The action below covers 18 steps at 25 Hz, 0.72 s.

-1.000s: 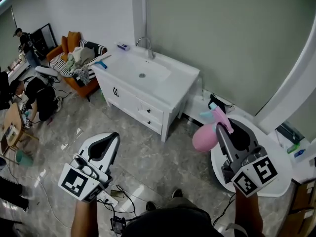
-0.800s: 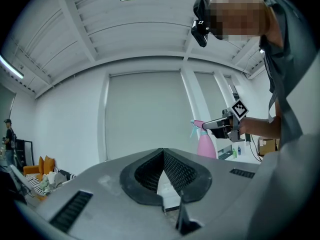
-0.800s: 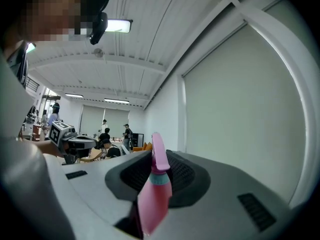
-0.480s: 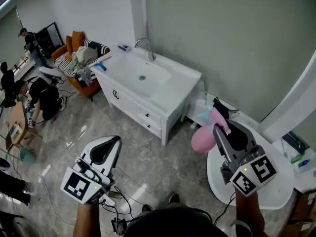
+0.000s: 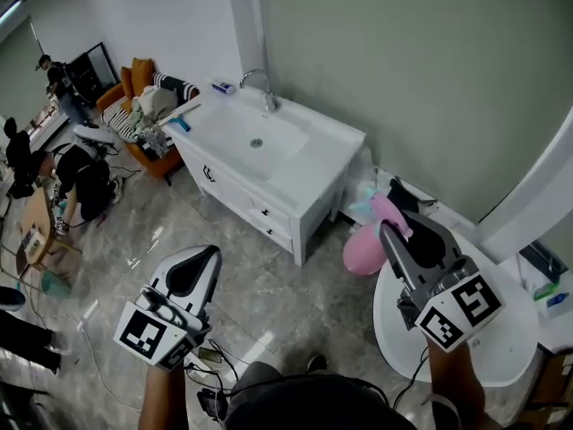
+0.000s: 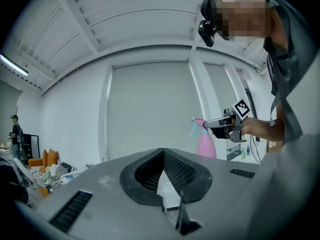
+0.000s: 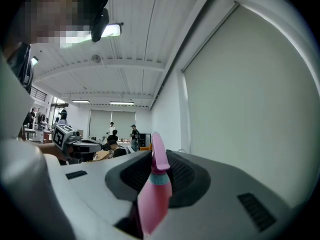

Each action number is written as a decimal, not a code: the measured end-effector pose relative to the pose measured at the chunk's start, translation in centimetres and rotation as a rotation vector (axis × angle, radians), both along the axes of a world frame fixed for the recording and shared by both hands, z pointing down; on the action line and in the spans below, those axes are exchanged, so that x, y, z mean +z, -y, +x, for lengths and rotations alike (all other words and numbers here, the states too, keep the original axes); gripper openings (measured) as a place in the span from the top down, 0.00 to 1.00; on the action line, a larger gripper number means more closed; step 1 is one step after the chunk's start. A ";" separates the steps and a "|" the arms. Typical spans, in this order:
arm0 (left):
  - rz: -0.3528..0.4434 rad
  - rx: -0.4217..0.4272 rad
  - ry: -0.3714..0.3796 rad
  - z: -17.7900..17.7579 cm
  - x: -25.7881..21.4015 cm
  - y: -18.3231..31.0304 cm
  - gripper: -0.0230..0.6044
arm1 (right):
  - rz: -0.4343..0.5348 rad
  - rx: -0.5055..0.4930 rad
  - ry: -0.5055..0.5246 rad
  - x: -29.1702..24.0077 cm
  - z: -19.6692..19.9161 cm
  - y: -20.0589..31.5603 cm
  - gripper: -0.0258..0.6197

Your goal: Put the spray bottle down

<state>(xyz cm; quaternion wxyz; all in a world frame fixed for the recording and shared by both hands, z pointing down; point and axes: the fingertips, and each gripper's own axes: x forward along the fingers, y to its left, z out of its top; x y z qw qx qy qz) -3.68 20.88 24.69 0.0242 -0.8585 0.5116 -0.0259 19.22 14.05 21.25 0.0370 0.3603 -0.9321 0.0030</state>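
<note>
Right gripper is clamped on the pink spray bottle, holding it in the air beside the round white table. Left gripper empty, jaws together.

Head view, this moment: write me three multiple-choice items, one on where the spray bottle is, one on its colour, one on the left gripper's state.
1. Where is the spray bottle? A on the sink counter; B in the right gripper; C on the floor.
2. Its body colour? A green; B yellow; C pink.
3. The left gripper is: A empty; B holding a cloth; C holding the bottle.
Key: B, that gripper's jaws are closed on it; C, the body shows pink; A, nothing sits between its jaws.
</note>
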 end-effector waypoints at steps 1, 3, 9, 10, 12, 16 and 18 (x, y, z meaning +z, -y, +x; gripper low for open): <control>0.004 0.006 0.000 0.1 -0.1 0.4 0.96 | 0.001 0.000 -0.002 0.0 -0.2 0.3 0.82; 0.014 0.019 0.011 0.0 -0.3 1.2 0.96 | -0.007 0.006 -0.004 0.4 -0.8 0.8 0.82; 0.048 0.069 0.034 -2.5 -1.2 3.5 0.96 | -0.009 0.050 -0.006 0.3 -3.7 2.0 0.82; 0.055 0.083 0.033 -3.0 -1.4 3.7 0.96 | -0.005 0.062 -0.002 0.0 -4.2 1.9 0.82; 0.069 0.110 0.038 -4.1 -1.7 4.2 0.96 | 0.009 0.088 -0.001 -0.5 -5.0 1.7 0.82; 0.087 0.149 0.028 -6.0 -2.0 5.2 0.96 | 0.026 0.136 -0.015 -1.1 -6.5 1.9 0.82; 0.089 0.170 0.028 -6.7 -1.9 5.8 0.96 | 0.029 0.159 -0.017 -1.2 -7.1 2.0 0.82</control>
